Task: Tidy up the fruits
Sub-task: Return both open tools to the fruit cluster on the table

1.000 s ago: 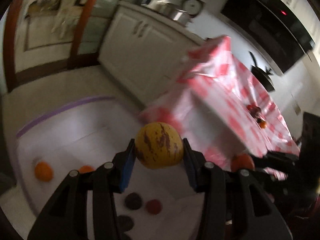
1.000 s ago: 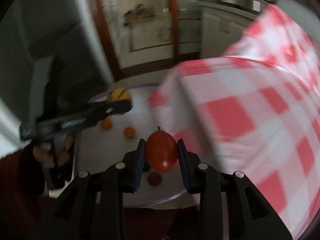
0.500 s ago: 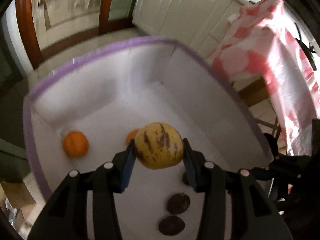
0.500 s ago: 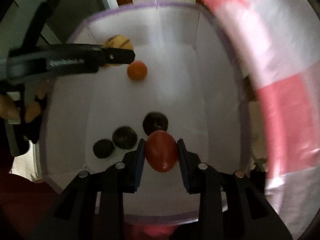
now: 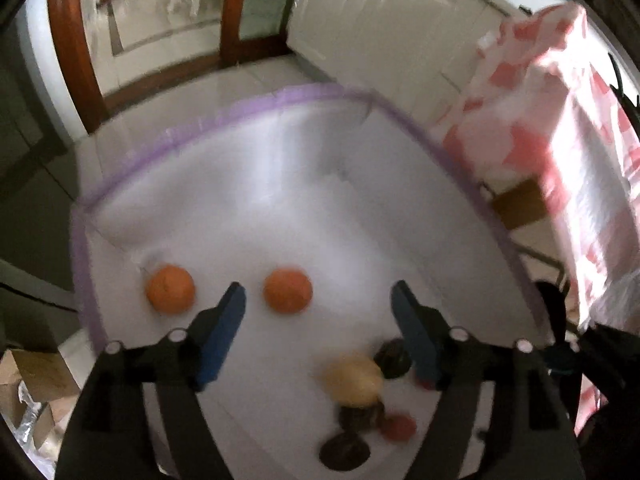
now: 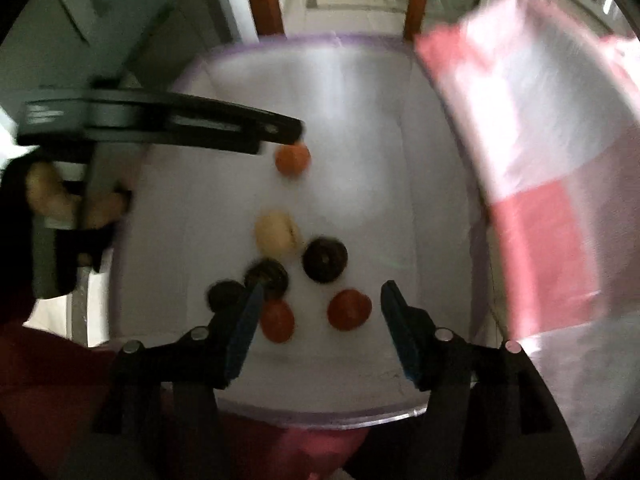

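Left gripper [image 5: 318, 304]: blue-padded fingers spread wide, nothing between them. It hangs above the white bin with a purple rim [image 5: 256, 108]. Directly past the gap, just inside the left finger, an orange [image 5: 287, 290] lies on the bin floor; a second orange [image 5: 170, 289] lies beyond that finger, near the bin's left wall. Below the gap and nearer the right finger sits the yellow fruit [image 5: 353, 378], blurred, its striping not readable. It touches or overlaps a dark round fruit [image 5: 360, 416] beneath it; another dark fruit [image 5: 394, 358] is just beside the right finger, and a third [image 5: 344, 454] lies at the bottom edge. A small red fruit [image 5: 398, 428] rests beside these.

Right gripper [image 6: 320, 304]: fingers likewise wide apart and empty, over the same bin [image 6: 328, 40]. Between the fingers, closer to the right one, a red tomato [image 6: 349, 309] lies on the floor; a second red tomato [image 6: 277, 321] is partly behind the left finger. Farther out are three dark fruits [image 6: 325, 260], then the pale yellow fruit [image 6: 277, 233], then one orange [image 6: 293, 159] just under the tip of the other gripper, seen side-on from here.

Red-and-white checked tablecloth [image 6: 540, 184] hangs to the right of the bin in both views.
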Available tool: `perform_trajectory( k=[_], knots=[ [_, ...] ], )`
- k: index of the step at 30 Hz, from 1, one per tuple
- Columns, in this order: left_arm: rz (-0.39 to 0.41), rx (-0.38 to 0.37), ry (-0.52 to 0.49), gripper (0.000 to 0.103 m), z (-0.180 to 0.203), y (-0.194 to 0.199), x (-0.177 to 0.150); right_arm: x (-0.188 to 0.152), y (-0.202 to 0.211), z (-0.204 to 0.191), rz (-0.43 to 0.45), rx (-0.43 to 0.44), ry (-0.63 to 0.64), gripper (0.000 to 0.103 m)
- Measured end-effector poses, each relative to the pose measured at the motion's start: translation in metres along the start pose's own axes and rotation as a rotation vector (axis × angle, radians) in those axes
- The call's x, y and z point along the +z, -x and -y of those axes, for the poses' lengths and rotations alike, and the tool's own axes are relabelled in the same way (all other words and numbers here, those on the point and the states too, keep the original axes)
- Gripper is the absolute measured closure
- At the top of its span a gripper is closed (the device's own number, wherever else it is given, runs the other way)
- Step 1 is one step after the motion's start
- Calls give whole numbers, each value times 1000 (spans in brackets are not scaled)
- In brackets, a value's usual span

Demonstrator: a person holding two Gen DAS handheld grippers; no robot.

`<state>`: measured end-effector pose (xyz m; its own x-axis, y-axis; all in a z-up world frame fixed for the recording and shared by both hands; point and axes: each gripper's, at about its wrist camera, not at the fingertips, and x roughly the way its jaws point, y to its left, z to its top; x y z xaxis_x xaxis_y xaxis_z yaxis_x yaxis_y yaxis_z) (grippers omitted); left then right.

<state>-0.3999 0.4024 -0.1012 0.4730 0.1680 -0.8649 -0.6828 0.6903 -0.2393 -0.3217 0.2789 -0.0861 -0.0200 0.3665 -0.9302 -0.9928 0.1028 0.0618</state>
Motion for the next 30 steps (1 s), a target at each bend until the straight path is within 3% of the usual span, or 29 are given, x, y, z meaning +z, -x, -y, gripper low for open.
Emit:
perform_trajectory(
  k=[2,4,8,11,15,18,20,23,25,30],
  knots=[
    [86,45,-12,17,10,21,11,-2,31,0,66,52,4,33],
    [196,106,-32,1,28,48,27,0,69,2,173,85,-1,25],
    [404,109,-135,1,92,105,58,-16,148,25,385,72,-56,16],
    [471,52,-251,1,162,124,77,-45,202,62,537,5,-171,16],
    [418,-105,-452,1,274,108,93,-104,241,141,657,-196,-470,16],
    [310,-260,-569,1,367,73,91,-143,248,204,656,-277,-712,16],
    [212,-332,-580,1,423,40,94,-168,250,244,626,-336,-850,16],
    [149,-422,-543,1,471,6,96,-210,254,303,594,-456,-1045,16],
    [140,-437,-536,1,502,-13,96,-231,252,336,578,-516,-1141,16],
    [139,-468,-531,1,538,-40,94,-275,248,403,551,-539,-1276,16]
  ],
)
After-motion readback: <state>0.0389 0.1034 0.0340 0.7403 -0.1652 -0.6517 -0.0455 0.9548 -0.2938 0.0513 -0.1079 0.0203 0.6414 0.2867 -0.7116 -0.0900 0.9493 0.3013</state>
